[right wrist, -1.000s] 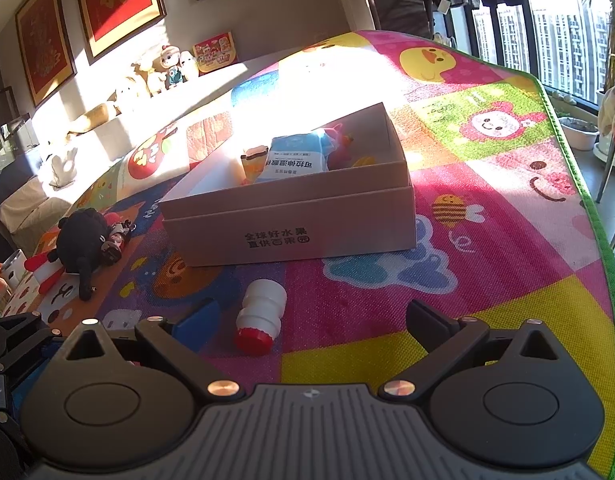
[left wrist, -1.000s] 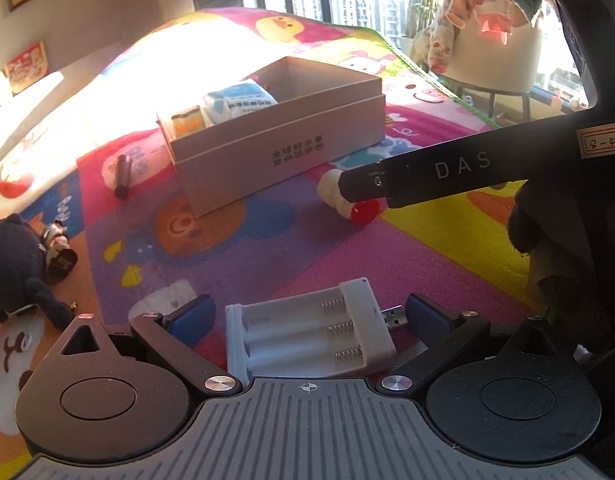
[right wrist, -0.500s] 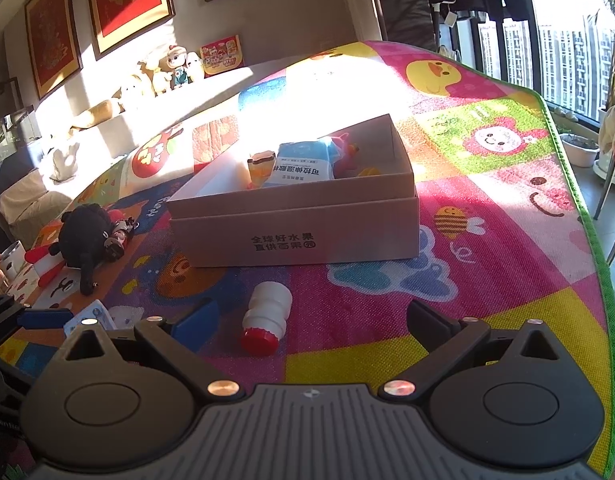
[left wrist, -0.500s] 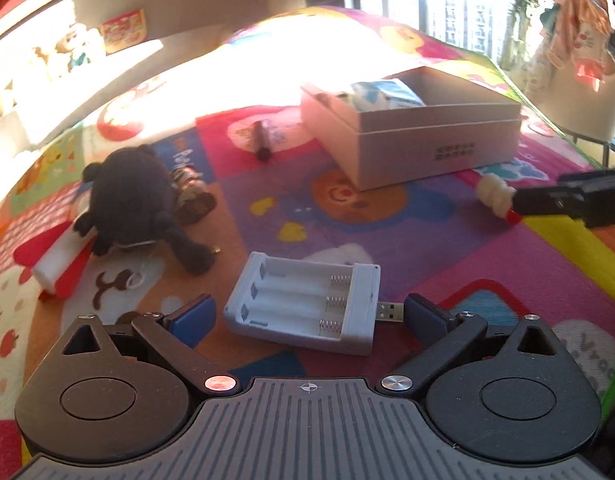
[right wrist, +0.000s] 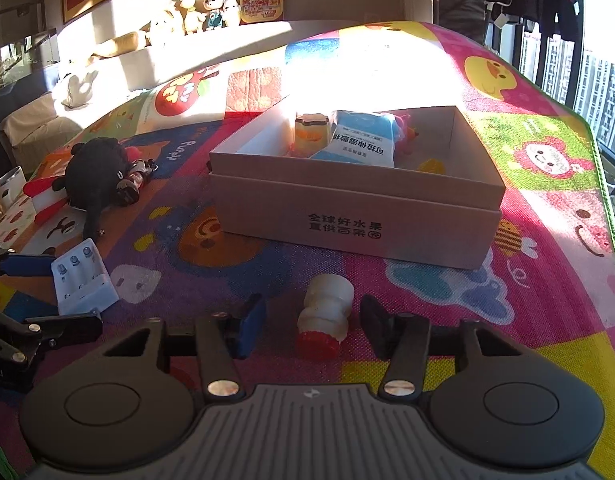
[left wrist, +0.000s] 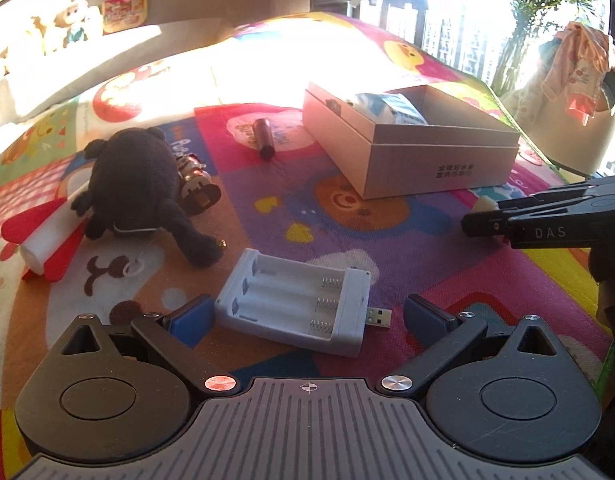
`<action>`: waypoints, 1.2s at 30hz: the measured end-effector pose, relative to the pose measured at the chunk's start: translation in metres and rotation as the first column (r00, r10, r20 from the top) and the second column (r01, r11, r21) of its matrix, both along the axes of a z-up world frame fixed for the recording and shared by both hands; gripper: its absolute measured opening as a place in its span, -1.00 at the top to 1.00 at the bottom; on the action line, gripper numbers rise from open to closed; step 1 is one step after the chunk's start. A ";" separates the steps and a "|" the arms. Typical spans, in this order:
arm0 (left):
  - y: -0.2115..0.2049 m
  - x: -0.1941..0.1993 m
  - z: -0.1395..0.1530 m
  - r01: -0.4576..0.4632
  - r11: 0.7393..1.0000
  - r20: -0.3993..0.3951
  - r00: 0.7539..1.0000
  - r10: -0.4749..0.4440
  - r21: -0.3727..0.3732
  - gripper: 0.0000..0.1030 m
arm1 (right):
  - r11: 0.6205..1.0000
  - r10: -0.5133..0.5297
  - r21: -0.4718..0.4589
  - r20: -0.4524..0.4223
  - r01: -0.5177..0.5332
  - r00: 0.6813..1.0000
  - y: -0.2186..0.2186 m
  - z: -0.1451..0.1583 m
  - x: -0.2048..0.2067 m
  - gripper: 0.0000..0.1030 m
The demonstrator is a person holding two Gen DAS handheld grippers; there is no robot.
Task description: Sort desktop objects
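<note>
Before the cardboard box (right wrist: 359, 216), on the play mat (right wrist: 547, 280): white bottle (right wrist: 325, 316) between right tool (right wrist: 313, 330), jaws just narrowing, untouching; left tool (left wrist: 303, 316) spread around battery charger (left wrist: 295, 300); next, likely grip and lift.

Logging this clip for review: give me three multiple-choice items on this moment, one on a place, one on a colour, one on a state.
1. Where does the white battery charger lie?
A. in the box
B. on the mat between the left tool's fingers
C. on the black plush toy

2. What colour is the small bottle's cap?
A. red
B. green
C. black

3. How does the small bottle stand?
A. upright
B. on its side
C. hanging in the air

Answers: 1 B, the left tool straddles it, open; 2 A, the cap end is red; 3 B, it lies on the mat between the right tool's fingers, which have just been closing.
</note>
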State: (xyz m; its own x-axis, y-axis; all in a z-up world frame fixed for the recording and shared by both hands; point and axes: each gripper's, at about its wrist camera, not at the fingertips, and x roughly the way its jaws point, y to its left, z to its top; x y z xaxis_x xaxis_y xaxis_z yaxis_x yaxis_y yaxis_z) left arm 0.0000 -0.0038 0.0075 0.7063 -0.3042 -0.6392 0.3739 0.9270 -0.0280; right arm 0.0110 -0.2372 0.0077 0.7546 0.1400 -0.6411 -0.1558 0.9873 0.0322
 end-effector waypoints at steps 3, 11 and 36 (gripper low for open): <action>-0.004 0.003 0.000 0.019 0.999 0.024 1.000 -0.020 0.045 -0.99 | 1.000 0.005 -0.005 -0.024 -0.005 1.000 0.001 0.004 0.001 0.51; -0.017 -0.011 -0.001 0.107 0.987 0.054 0.992 -0.115 0.121 -0.86 | 0.992 0.103 0.082 -0.085 -0.096 0.991 -0.014 0.024 -0.028 0.51; -0.093 0.093 0.111 0.180 0.982 0.281 0.947 -0.156 -0.062 -0.95 | 0.983 -0.142 0.146 0.256 0.107 0.956 -0.087 0.163 0.054 0.08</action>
State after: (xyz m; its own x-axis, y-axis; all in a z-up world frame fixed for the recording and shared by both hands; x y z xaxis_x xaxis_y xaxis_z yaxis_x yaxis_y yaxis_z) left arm 0.0925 -0.0972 0.1181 0.7843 -0.4787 -0.3947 0.5285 0.8487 0.0209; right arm 0.0654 -0.3244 0.1710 0.9111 0.1023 -0.3992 -0.0519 0.9895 0.1351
